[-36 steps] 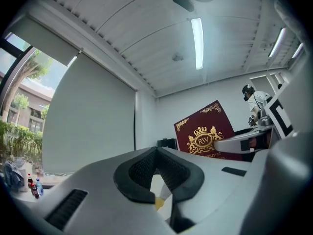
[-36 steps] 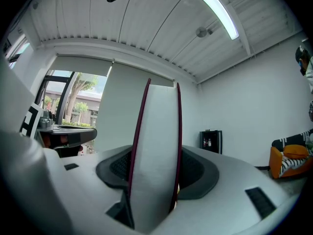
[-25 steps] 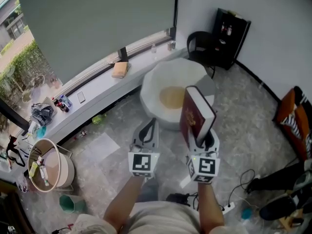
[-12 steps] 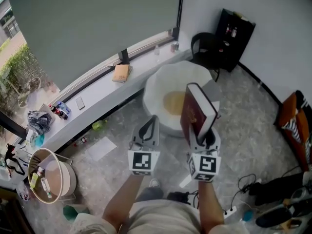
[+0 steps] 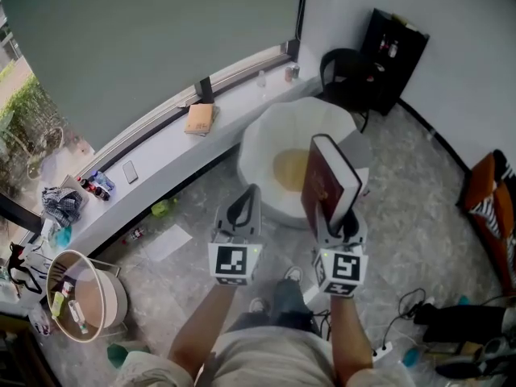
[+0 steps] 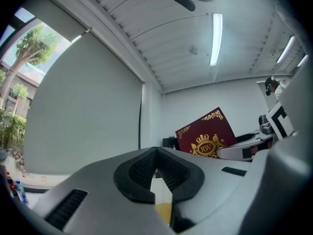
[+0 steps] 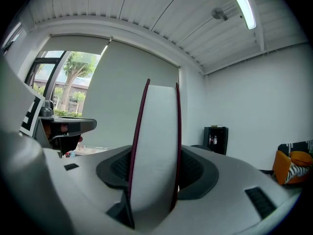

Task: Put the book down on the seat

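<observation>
The right hand-held gripper (image 5: 334, 218) (image 7: 154, 173) is clamped on the lower edge of a dark red book (image 5: 326, 180) (image 7: 155, 141), which is held upright in the air, its pages gripped between the pads. The left hand-held gripper (image 5: 244, 210) (image 6: 156, 173) is shut and empty, just beside the right one.

From the head view the book is seen over the near right edge of the round white seat (image 5: 262, 139), whose top is bare apart from a yellowish centre. A window ledge (image 5: 153, 156) with a tan notebook (image 5: 199, 118) is set behind the seat. A black chair (image 5: 345, 71) and a black cabinet (image 5: 399, 43) are seen at the far right. The floor (image 5: 419, 208) to the right of the seat is open. A basket (image 5: 81, 297) and some cables (image 5: 403, 309) are kept well off to the sides.

Compared with a second ago, the book is held at the same tilt, and the person's shoes have come into view below the grippers.
</observation>
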`<state>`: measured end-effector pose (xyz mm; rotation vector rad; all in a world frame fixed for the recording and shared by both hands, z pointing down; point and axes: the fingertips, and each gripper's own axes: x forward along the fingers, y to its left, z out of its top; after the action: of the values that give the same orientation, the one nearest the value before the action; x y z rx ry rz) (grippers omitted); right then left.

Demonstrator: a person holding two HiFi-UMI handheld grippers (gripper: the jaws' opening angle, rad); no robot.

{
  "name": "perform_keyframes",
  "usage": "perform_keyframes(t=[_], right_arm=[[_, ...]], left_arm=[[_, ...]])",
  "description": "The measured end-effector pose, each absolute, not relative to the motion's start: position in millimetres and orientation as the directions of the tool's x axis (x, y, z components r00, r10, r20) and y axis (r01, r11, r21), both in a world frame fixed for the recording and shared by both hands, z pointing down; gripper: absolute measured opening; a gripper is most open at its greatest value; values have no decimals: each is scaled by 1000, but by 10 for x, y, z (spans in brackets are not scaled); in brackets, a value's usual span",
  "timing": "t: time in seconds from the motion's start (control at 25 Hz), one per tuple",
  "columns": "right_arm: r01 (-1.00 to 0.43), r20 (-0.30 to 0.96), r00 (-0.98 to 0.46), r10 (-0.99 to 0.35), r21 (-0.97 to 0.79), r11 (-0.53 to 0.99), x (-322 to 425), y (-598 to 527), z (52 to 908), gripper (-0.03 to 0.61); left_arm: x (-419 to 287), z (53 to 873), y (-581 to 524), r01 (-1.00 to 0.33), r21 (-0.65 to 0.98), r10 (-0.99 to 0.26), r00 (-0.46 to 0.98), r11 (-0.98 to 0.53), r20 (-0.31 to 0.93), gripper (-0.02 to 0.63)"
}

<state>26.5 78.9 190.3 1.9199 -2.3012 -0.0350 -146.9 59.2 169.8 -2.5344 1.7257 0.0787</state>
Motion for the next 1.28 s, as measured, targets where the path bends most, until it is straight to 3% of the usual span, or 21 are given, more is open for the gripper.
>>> perform_keyframes(t=[0.92,1.28], right_arm=[[-974,185,-220,-958,19,228,1440,-1568,2320,235],[-970,279,-231,-932,10,243,1446,-1973,2745,235]], left_arm=[[37,2100,-1700,-915,-77,-919,393,-395,43,6],[65,2484,-2137,-918,-56,-916,385,-393,111,8]])
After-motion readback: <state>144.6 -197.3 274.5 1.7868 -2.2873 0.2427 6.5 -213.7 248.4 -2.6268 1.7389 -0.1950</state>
